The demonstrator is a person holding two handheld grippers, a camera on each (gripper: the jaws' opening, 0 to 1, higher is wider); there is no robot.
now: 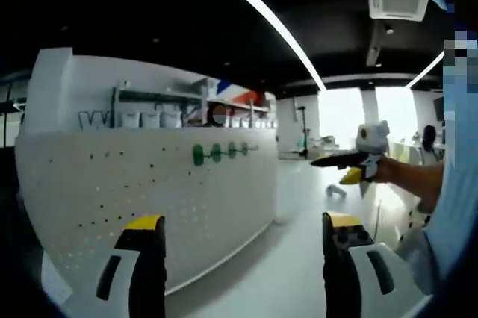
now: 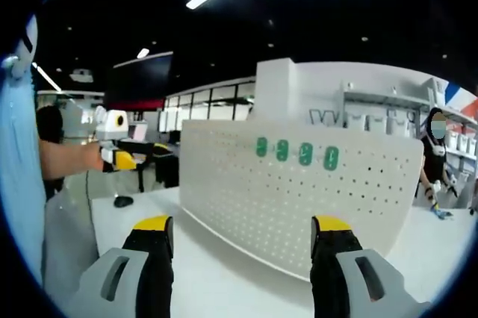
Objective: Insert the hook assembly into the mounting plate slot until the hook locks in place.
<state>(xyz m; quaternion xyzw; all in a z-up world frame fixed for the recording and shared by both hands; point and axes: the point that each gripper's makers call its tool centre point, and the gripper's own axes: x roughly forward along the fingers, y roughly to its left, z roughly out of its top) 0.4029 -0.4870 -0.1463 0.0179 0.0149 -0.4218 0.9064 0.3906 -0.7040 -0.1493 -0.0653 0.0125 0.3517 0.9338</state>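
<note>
A white pegboard mounting plate (image 1: 112, 184) stands upright on the table, with a row of several green hooks (image 1: 216, 153) set into its upper part. My left gripper (image 1: 243, 232) is open in front of it, its yellow-tipped jaws wide apart and holding nothing. The right gripper (image 1: 357, 163) floats to the right in a hand, away from the board. In the right gripper view the same pegboard (image 2: 299, 206) faces me with the green hooks (image 2: 296, 151) in a line near its top. My right gripper (image 2: 243, 232) is open and empty below it. The left gripper (image 2: 113, 139) shows at far left.
The board rests on a white table (image 2: 224, 277) (image 1: 291, 266). A small dark object (image 2: 123, 201) lies on the table to the left. Shelves with white containers (image 1: 153, 118) stand behind the board. A person (image 2: 435, 157) stands at the back right.
</note>
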